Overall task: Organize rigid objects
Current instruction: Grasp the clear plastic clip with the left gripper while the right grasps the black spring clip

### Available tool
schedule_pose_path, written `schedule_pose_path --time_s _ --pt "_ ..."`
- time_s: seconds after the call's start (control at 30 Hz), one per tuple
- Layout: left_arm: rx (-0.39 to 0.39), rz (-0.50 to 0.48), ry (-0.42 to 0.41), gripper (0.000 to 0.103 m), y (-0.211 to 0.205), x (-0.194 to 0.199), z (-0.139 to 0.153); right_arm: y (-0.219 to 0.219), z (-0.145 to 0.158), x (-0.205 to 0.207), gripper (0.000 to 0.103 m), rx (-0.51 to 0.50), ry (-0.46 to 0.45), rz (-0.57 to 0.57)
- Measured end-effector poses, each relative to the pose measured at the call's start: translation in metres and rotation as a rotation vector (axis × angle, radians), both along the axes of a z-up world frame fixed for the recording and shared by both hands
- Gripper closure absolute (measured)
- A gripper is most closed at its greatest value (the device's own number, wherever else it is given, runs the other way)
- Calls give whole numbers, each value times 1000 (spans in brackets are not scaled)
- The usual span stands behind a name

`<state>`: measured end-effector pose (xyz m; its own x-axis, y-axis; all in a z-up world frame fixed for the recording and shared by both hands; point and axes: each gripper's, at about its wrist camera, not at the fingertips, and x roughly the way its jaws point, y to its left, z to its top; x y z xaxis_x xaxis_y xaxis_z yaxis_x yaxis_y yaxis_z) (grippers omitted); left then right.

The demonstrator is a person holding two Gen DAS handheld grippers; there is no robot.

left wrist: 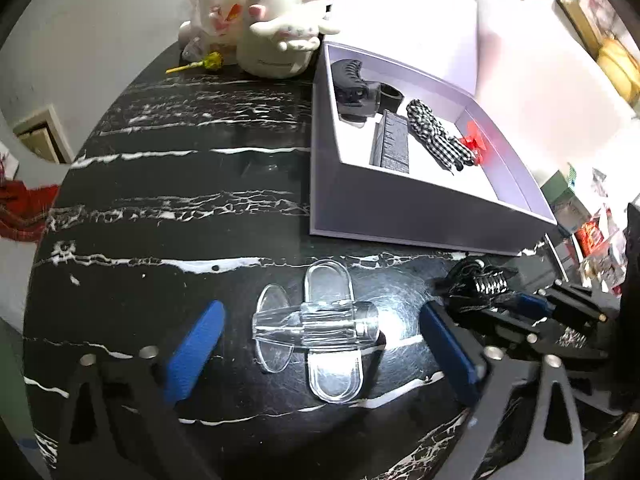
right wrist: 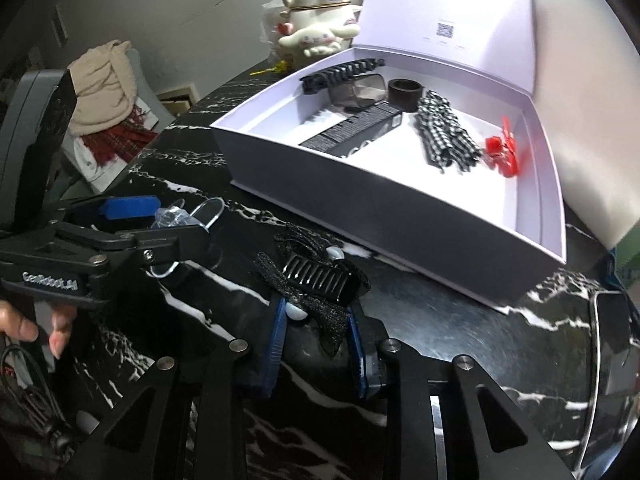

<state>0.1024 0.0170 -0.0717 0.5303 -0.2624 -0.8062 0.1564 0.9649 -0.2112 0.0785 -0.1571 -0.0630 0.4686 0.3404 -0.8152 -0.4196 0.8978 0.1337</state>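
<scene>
A clear plastic plane-shaped piece [left wrist: 316, 328] lies on the black marble table [left wrist: 180, 184]. My left gripper [left wrist: 320, 354] is open, its blue pads [left wrist: 196, 354] standing apart on either side of the piece without touching it. In the right wrist view my right gripper [right wrist: 316, 336] is shut on a black bow hair clip [right wrist: 316, 280], just above the tabletop. That clip [left wrist: 486, 284] and the right gripper show at the right of the left wrist view. The left gripper [right wrist: 132, 216] appears at the left of the right wrist view, with the clear piece [right wrist: 172, 216] between its fingers.
An open lavender box [left wrist: 400, 216] [right wrist: 360, 200] holds a black claw clip [left wrist: 350, 80], a dark carton [left wrist: 392, 144], a checkered fabric piece [left wrist: 436, 136] and a red clip [left wrist: 474, 142]. A white character jug [left wrist: 276, 36] and yellow lollipop [left wrist: 204, 63] sit behind. A dark flat object [right wrist: 612, 340] lies right.
</scene>
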Motion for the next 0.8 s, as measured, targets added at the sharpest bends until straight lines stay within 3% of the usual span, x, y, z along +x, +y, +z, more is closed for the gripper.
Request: schedule_pose_path --time_s 0.07,0.1,0.63,0.73,0.8 --pt "39 -14 -16 40 -7 -3 1 -3 0 -2 75 3 -1 -6" --pt "55 -20 -28 43 -10 -6 1 -4 0 -2 75 4 -2 -9" --pt "56 -210 -52 43 -57 -37 1 -48 1 -41 75 -5 5 -66" --pt "64 -219 -60 43 -61 -43 1 -57 0 -47 69 -1 -3 -109" --pt "59 -215 -56 43 -61 -42 2 -60 0 -49 39 19 -4 -136"
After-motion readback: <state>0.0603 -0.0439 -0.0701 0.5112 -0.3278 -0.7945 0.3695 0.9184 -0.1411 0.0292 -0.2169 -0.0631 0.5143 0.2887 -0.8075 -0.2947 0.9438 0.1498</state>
